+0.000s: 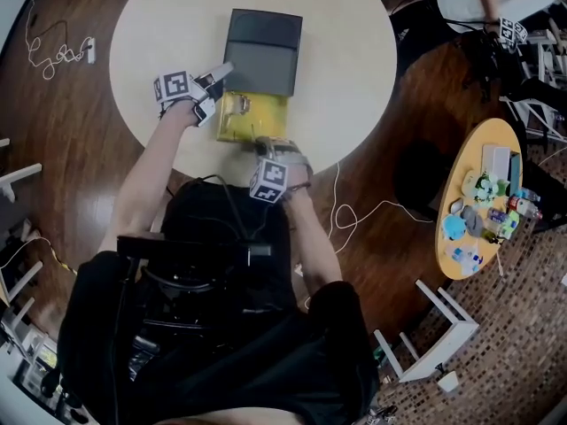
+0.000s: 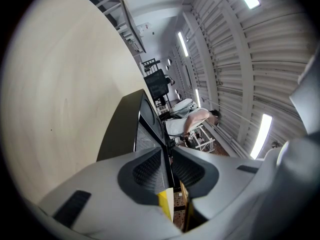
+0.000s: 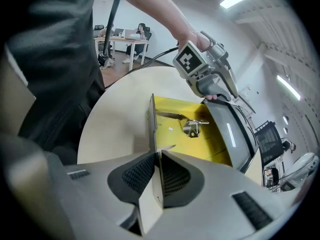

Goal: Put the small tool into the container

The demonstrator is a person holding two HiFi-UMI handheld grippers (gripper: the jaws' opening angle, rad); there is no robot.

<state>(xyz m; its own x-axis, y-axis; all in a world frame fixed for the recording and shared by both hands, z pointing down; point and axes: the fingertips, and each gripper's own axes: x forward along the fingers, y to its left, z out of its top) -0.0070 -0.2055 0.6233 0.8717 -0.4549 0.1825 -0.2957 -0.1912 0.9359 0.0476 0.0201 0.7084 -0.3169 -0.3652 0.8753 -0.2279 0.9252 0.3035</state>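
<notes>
A box with a yellow inside [image 1: 257,118] and a dark lid [image 1: 263,51] folded back lies open on the round white table [image 1: 159,25]. A small silver metal tool [image 3: 192,127] rests on the yellow floor [image 3: 210,144] of the box. My left gripper [image 1: 211,91] is at the box's left side, shut on a thin edge where the lid [image 2: 125,129] meets the yellow wall [image 2: 166,204]. My right gripper [image 3: 159,171] pinches the box's near cardboard wall [image 3: 151,124]. In the right gripper view the left gripper [image 3: 212,81] sits across the box.
Wooden floor surrounds the table. A yellow side table [image 1: 478,149] with bottles and toys stands at the right, a white stool [image 1: 434,335] below it. A white cable [image 1: 350,215] trails on the floor, and a power strip [image 1: 89,50] lies at the left.
</notes>
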